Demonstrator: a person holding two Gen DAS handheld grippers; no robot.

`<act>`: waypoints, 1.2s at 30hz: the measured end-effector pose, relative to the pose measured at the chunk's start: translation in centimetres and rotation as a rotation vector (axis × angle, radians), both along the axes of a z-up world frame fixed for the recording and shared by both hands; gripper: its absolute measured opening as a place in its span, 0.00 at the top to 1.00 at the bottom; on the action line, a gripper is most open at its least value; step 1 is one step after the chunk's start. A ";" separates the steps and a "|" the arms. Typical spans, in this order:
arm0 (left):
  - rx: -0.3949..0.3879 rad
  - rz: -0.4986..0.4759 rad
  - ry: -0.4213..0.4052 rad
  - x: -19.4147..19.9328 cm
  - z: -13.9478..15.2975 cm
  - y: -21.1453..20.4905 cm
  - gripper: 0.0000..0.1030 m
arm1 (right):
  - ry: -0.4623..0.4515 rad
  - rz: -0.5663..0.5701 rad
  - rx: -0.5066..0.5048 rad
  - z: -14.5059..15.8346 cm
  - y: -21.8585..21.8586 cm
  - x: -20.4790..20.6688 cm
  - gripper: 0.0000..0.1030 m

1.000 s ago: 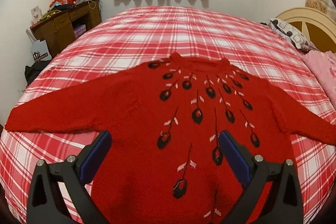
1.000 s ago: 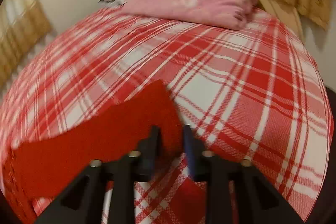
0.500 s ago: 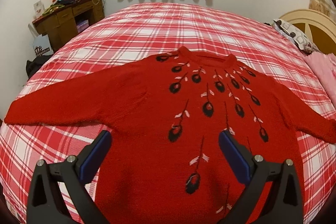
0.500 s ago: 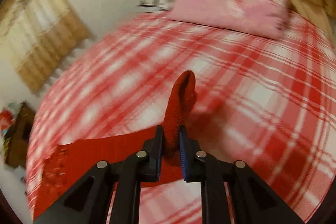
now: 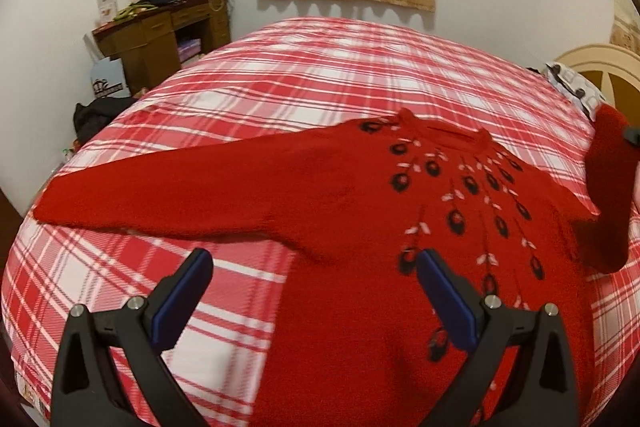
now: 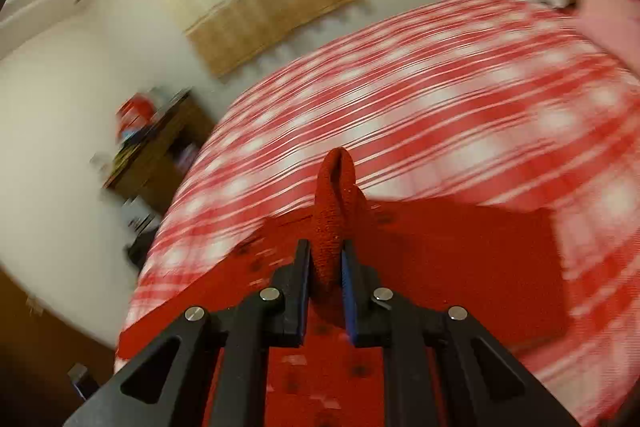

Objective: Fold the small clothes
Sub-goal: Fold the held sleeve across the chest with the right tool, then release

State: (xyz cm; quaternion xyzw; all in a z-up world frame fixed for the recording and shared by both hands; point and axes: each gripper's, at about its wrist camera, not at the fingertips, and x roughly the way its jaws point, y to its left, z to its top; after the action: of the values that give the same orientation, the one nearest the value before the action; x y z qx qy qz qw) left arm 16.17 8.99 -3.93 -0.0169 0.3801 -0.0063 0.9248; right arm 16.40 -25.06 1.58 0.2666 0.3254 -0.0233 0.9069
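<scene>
One red sweater (image 5: 340,211) lies spread near the bed's (image 5: 320,75) middle, one sleeve flat, the other pinched and lifted by the right gripper (image 6: 325,267). Left gripper (image 5: 312,287) hovers agape, empty. One desk (image 5: 160,35).

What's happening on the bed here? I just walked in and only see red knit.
A person is folding a red sweater spread on the plaid bed. The right gripper is shut on one sleeve, lifted above the sweater's body. The left gripper hovers open over the hem, holding nothing. The other sleeve lies flat.
</scene>
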 end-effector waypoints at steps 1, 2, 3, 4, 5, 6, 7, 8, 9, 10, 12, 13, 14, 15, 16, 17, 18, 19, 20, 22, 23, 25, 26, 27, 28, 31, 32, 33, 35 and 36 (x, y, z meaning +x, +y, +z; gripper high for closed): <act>0.003 0.011 -0.002 -0.1 0.0 0.6 0.00 | -0.001 0.038 -0.001 -0.4 2.1 1.2 0.86; 0.004 0.020 -0.004 -0.1 0.0 1.1 0.00 | -0.001 0.070 0.000 -0.7 3.7 2.1 0.86; 0.006 0.031 -0.008 -0.2 -0.1 1.6 0.00 | -0.001 0.109 0.007 -1.3 5.7 3.2 0.86; 0.007 0.043 -0.012 -0.3 -0.1 2.3 0.00 | 0.000 0.148 0.011 -2.0 7.8 4.3 0.86; 0.008 0.053 -0.016 -0.3 -0.1 3.0 0.00 | 0.001 0.184 0.007 -2.7 9.9 5.2 0.86; 0.011 0.063 -0.018 -0.3 -0.2 3.5 0.00 | 0.006 0.210 -0.002 -3.6 11.4 5.9 0.86; 0.016 0.078 -0.020 -0.3 -0.4 4.3 0.00 | 0.016 0.233 -0.007 -4.5 13.0 6.6 0.86; 0.020 0.088 -0.019 -0.3 -0.5 4.8 0.00 | 0.032 0.257 -0.005 -5.7 14.6 7.4 0.86; 0.023 0.097 -0.018 -0.3 -0.6 5.2 0.00 | 0.047 0.272 0.002 -6.6 15.4 8.1 0.86; 0.029 0.112 -0.016 -0.3 -0.8 5.9 0.00 | 0.064 0.288 0.012 -7.7 16.5 8.9 0.86; 0.032 0.132 -0.017 -0.3 -1.1 6.8 0.00 | 0.087 0.318 0.018 -9.7 18.4 10.3 0.86; 0.031 0.139 -0.015 -0.3 -1.3 7.1 0.00 | 0.101 0.328 0.014 -10.7 19.3 11.0 0.86; 0.029 0.147 -0.011 -0.3 -1.5 7.6 0.00 | 0.113 0.337 0.010 -11.6 19.9 11.5 0.86; 0.027 0.152 -0.009 -0.4 -1.6 8.1 0.00 | 0.119 0.341 0.005 -12.2 20.3 11.8 0.86; 0.025 0.159 -0.004 -0.3 -1.8 8.5 0.00 | 0.124 0.347 -0.002 -12.9 20.9 12.1 0.86; 0.024 0.164 0.002 -0.3 -2.0 8.8 0.00 | 0.131 0.361 -0.001 -13.6 21.4 12.5 0.83; 0.023 0.168 0.010 -0.2 -2.4 9.1 0.00 | 0.139 0.372 0.004 -14.1 21.6 12.4 0.81; 0.023 0.171 0.017 -0.1 -2.6 9.3 0.00 | 0.147 0.378 0.008 -14.6 21.8 12.4 0.79; 0.023 0.171 0.021 -0.1 -2.7 9.5 0.00 | 0.150 0.389 0.020 -14.8 21.7 12.1 0.74; 0.022 0.171 0.027 0.1 -3.0 9.5 0.00 | 0.149 0.434 0.078 -14.8 21.6 11.9 0.61; 0.022 0.169 0.028 0.1 -3.0 9.5 0.00 | 0.149 0.451 0.101 -14.5 21.6 11.7 0.57; 0.023 0.159 0.033 0.2 -3.0 9.2 0.00 | 0.121 0.487 0.137 -13.5 21.4 11.0 0.57; 0.027 0.152 0.033 0.3 -3.0 9.0 0.00 | 0.092 0.491 0.138 -12.7 21.0 10.3 0.57; 0.033 0.146 0.030 0.2 -3.0 8.8 0.00 | 0.051 0.484 0.124 -11.7 20.5 9.4 0.57; 0.042 0.137 0.026 0.2 -2.9 8.4 0.00 | 0.020 0.467 0.088 -10.8 19.9 8.5 0.57; 0.069 0.117 0.022 0.3 -2.9 7.4 0.00 | 0.018 0.387 -0.100 -9.1 18.0 6.4 0.57; 0.070 0.111 0.022 0.4 -2.8 7.2 0.00 | 0.017 0.365 -0.138 -8.9 17.2 5.7 0.57; 0.067 0.101 0.020 0.5 -2.7 6.9 0.00 | 0.011 0.330 -0.183 -8.7 15.9 4.8 0.57; 0.066 0.068 0.004 0.7 -2.2 5.8 0.00 | 0.019 0.245 -0.256 -8.7 13.2 3.1 0.57; 0.072 0.054 -0.006 0.9 -1.9 5.2 0.00 | 0.024 0.210 -0.269 -8.6 11.8 2.5 0.57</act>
State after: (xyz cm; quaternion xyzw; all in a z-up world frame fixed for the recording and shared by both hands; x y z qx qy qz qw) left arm 17.06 14.23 -5.88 0.0065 0.3766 0.0322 0.9258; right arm 18.91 -13.28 -7.04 0.1072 0.3561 0.0251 0.9279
